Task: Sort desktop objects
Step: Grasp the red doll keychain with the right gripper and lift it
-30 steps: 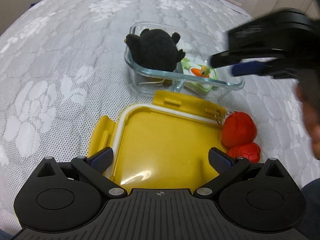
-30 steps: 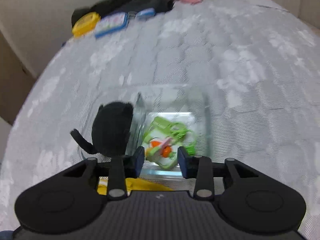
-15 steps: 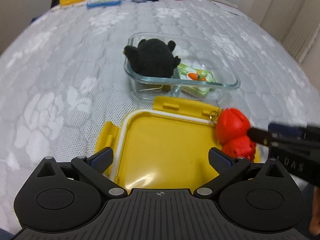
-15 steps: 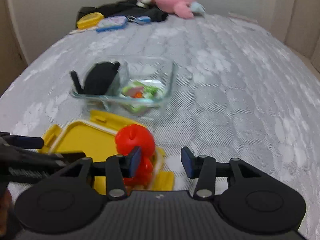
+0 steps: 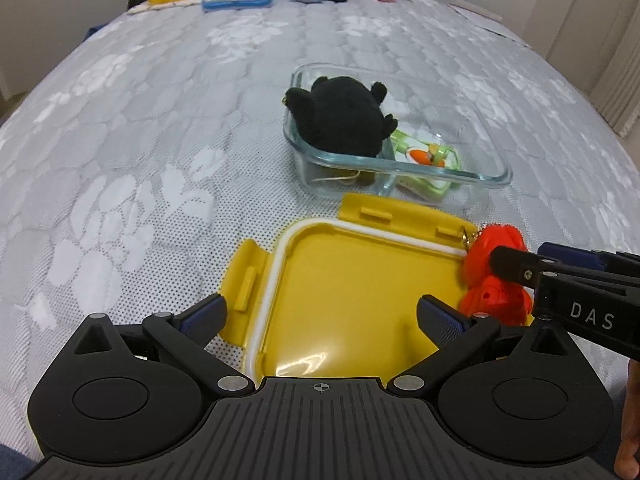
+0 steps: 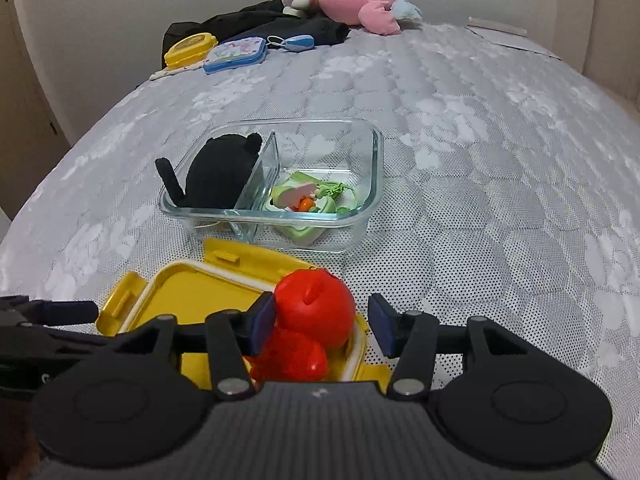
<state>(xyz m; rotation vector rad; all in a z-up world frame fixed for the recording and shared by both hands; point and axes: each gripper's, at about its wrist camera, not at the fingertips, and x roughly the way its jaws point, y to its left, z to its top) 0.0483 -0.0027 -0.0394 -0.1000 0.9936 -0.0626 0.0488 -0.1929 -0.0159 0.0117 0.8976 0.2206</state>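
Right gripper [image 6: 322, 322] at red toy [image 6: 316, 312] – jaws wide, straddling, nothing held
Toy sits on yellow lid [image 5: 352, 292] corner, likely bound for glass container [image 6: 372, 152]; left gripper [image 5: 320, 314] wide, idle

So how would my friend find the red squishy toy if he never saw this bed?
Look at the clear glass box in the middle of the grey bed. Just in front of it lies a yellow lid, and the red toy sits on the lid's right corner, between the open fingers of the right tool. It's the only bright red thing: two round blobs with a little gold ring.
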